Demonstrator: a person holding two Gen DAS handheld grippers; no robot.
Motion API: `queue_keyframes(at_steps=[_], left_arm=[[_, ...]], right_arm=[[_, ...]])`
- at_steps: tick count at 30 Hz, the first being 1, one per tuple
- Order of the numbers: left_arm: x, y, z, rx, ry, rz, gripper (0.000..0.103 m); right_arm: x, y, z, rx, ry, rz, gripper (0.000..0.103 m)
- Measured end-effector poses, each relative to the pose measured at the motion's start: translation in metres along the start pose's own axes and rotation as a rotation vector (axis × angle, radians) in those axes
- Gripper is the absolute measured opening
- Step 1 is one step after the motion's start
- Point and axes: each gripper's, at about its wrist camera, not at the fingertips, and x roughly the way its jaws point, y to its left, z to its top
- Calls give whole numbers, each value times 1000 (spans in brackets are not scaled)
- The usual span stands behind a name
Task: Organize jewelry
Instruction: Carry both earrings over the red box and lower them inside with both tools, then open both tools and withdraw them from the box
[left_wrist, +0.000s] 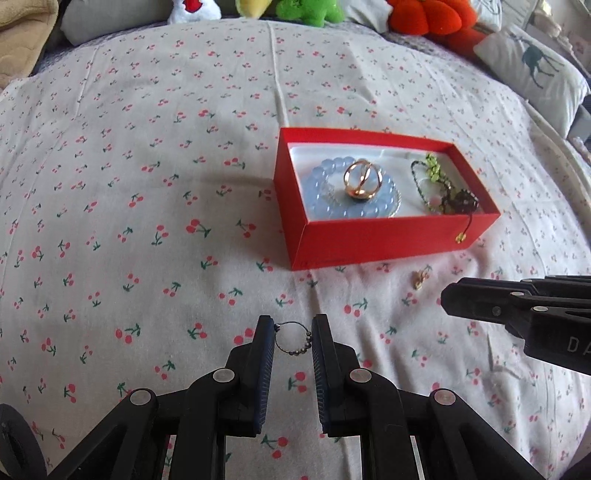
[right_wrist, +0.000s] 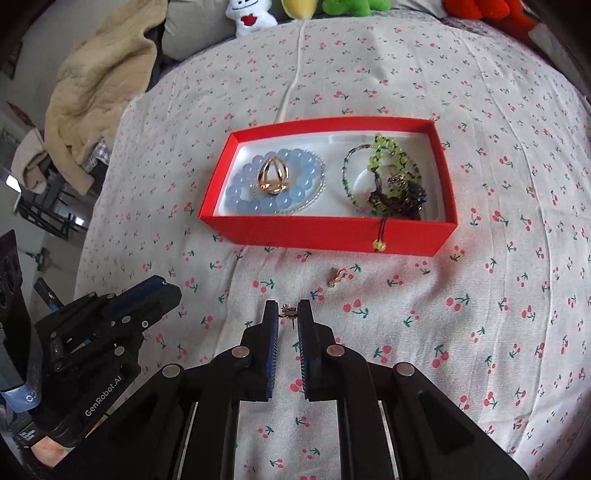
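A red box lies on the cherry-print bedspread. It holds a blue bead bracelet, a gold ring and a green bead necklace with dark pieces. My left gripper is shut on a thin dark hoop earring, held above the bed. My right gripper is shut on a small gold earring. Another small gold earring lies on the bed in front of the box.
Plush toys and a deer-print pillow line the far edge of the bed. A beige blanket hangs at the left. A bead on a dark cord hangs over the box's front wall.
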Motion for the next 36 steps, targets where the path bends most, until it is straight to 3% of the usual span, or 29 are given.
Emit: queue_keyframes(at_steps=[12, 29, 36], left_arm=[[15, -21, 44, -63, -95, -82, 15], [48, -38, 64, -69, -75, -72, 17], [41, -36, 63, -67, -85, -46, 36]], right_arm=[[-23, -28, 33, 92, -107, 24, 11], [-10, -53, 53, 138, -103, 29, 12], [-14, -51, 54, 116, -109, 53, 13]])
